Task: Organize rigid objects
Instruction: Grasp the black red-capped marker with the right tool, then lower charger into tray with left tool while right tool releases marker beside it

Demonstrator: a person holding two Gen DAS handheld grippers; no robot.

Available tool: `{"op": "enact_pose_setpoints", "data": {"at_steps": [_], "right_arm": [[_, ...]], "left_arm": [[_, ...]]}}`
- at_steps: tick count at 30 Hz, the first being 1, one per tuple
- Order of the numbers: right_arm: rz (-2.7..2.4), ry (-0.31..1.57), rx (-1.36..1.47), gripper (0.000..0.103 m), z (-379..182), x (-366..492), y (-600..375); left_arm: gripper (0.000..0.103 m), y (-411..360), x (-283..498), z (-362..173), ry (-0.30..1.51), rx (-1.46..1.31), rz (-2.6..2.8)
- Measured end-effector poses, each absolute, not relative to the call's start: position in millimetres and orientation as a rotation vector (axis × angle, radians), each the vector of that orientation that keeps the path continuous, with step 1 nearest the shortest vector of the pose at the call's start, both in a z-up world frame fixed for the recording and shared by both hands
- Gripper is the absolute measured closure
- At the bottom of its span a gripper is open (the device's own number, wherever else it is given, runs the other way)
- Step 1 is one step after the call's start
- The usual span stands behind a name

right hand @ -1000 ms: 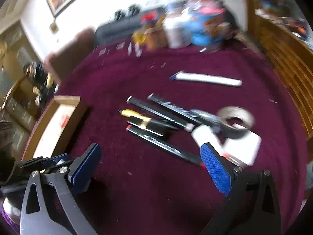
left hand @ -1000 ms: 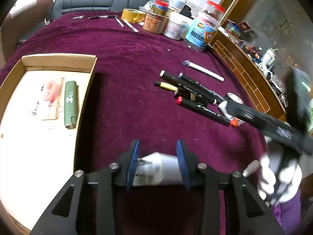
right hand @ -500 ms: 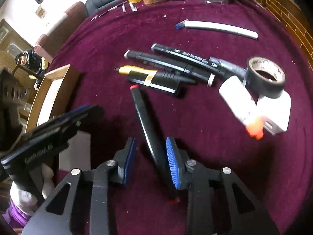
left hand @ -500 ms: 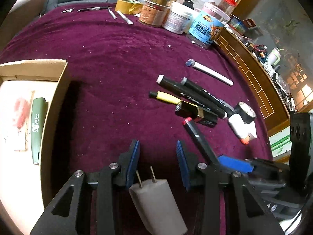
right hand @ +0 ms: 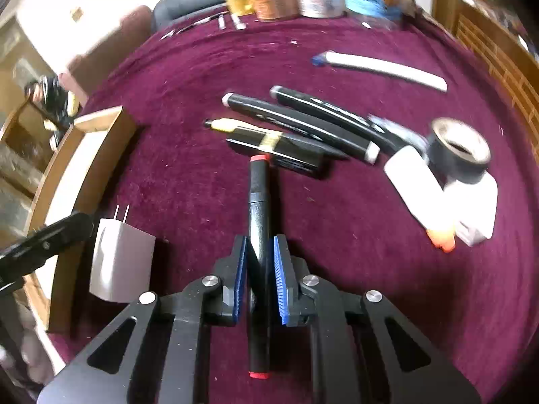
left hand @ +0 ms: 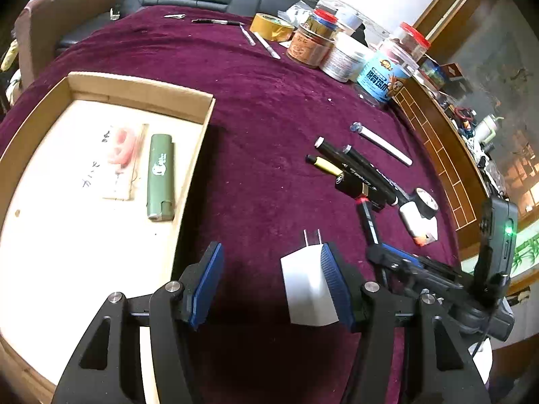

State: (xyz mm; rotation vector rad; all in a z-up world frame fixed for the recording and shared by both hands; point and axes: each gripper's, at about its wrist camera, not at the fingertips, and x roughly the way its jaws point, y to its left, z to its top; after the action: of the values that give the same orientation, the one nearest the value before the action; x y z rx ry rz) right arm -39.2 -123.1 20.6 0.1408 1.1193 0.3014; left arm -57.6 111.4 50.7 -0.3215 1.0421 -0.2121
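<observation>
Maroon velvet cloth (left hand: 269, 107) covers the whole tabletop, w/ a dark leather sofa at the far edge. On it, near the front, the white plastic plug adapter (left hand: 308, 286) sits w/ two metal prongs pointing away; it lies between the spread blue pads of the left gripper (left hand: 271, 284), against the right-hand pad, left pad well apart, so that claw is released. From the right wrist view the same adapter (right hand: 119, 262) rests just beside the box wall.

Right gripper (right hand: 258, 281) is clenched on the black marker w/ red end caps (right hand: 258, 222), pads pressed on the barrel abt mid-length; the marker's far red tip touches or nearly touches the black rectangular case w/ gold band (right hand: 283, 153).

Beyond that: two long black markers w/ white caps (right hand: 303, 121) lying side by side, a yellow-bodied pen (right hand: 229, 124) just beside the case, and a white tube w/ blue cap (right hand: 380, 67) well apart further back. To the right, a roll of black tape (right hand: 460, 149) leans on a white bottle w/ orange nozzle (right hand: 416, 195) and a white block.

Left side: shallow cardboard tray (left hand: 141, 96) holds a green lighter (left hand: 161, 176) and a paper card w/ pink item (left hand: 123, 158). Jars, tins and a yellow tape roll (left hand: 271, 27) cluster at the far edge.
</observation>
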Motion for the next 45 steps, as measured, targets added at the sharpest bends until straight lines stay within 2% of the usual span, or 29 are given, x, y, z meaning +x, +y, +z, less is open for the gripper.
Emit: {"op": "enact_pose_setpoints", "data": {"at_steps": [4, 12, 14, 15, 16, 22, 31, 38, 45], "right_arm": [[0.299, 1.121, 0.234, 0.090, 18.6, -48.2, -143.1], [0.310, 1.122, 0.334, 0.090, 16.5, -56.0, -158.9], [0.301, 1.121, 0.324, 0.090, 16.7, -55.6, -156.2], [0.298, 1.119, 0.318, 0.090, 17.2, -56.7, -156.2], [0.292, 1.116, 0.310, 0.090, 17.1, -56.9, -155.1], [0.260, 1.090, 0.231, 0.090, 19.6, -59.2, -144.8], [0.439, 1.016, 0.402, 0.090, 51.0, -72.6, -135.2], [0.576, 0.988, 0.410, 0.090, 84.7, -68.8, -80.1], [0.691, 1.052, 0.421, 0.089, 84.7, -42.5, -4.6]], "left_arm": [[0.044, 93.9, -56.9, 44.1, 1.063, -0.291, -0.235], [0.042, 44.7, -52.6, 22.9, 1.084, -0.086, -0.228], [0.058, 39.3, -52.0, 22.4, 1.040, -0.038, -0.219], [0.078, 40.7, -51.6, 22.5, 1.036, -0.042, -0.222], [0.081, 43.7, -50.2, 21.8, 1.048, -0.069, -0.249], [0.081, 67.4, -57.9, 25.7, 1.059, -0.198, -0.308], [0.081, 133.9, -85.1, 75.9, 0.935, -0.375, -0.380], [0.081, 194.7, -97.3, 105.0, 0.837, -0.449, -0.361], [0.081, 259.1, -64.8, 92.0, 0.889, -0.444, -0.219]]}}
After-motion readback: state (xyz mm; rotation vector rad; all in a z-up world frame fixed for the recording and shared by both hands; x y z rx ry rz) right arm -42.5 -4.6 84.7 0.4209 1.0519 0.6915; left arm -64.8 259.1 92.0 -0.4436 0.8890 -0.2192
